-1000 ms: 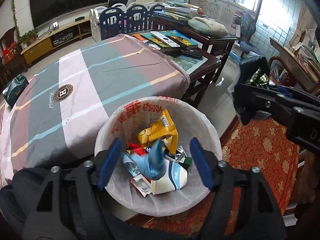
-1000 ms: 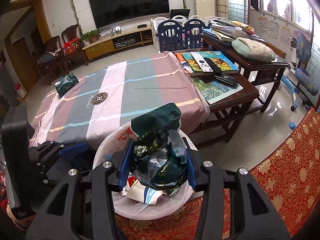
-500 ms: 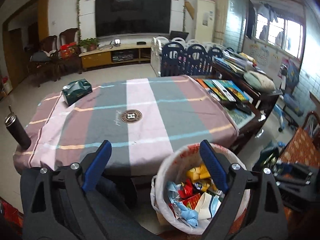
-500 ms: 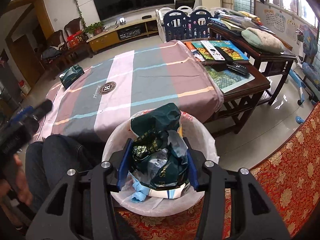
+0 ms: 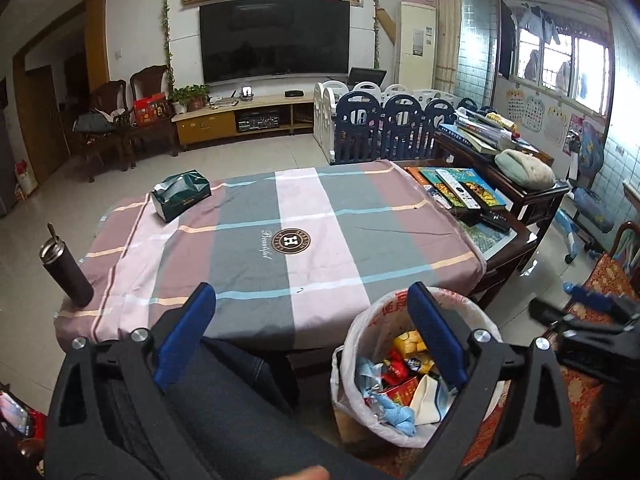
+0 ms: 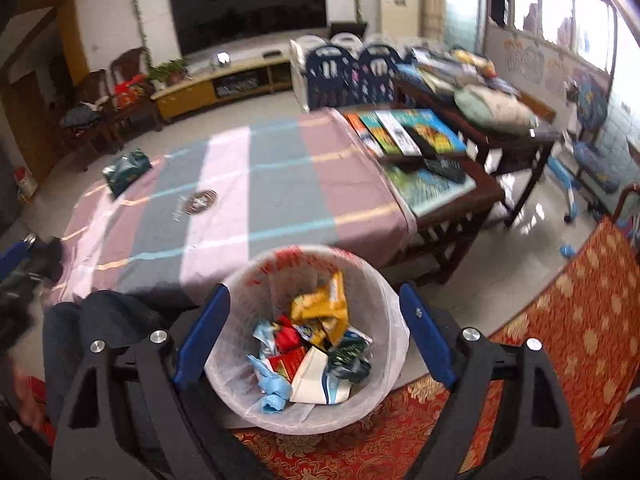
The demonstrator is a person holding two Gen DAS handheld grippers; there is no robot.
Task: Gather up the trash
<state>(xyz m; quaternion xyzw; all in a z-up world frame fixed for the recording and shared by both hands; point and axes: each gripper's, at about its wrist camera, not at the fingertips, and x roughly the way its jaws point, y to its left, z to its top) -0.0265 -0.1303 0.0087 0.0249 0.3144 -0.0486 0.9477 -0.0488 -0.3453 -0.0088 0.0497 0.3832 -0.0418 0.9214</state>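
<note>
Both tongs are wide open and hold nothing; the bin (image 6: 312,344) sits right under the right gripper (image 6: 316,332), nearer than the left gripper (image 5: 312,336).

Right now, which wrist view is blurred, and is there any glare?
Left wrist view: sharp, tablecloth logo readable, windows bright. Right wrist view: motion-smeared, books and tablecloth soft, trash bin clearer; window blown out. Both show fisheye bending at the edges.

Ahead of my left claw (image 5: 310,316), the striped tablecloth (image 5: 256,240) carries a round "H" emblem (image 5: 291,241) with "Beautiful" in script beside it. Red characters on the bin liner (image 5: 394,306) by its right finger are unreadable to me.
</note>
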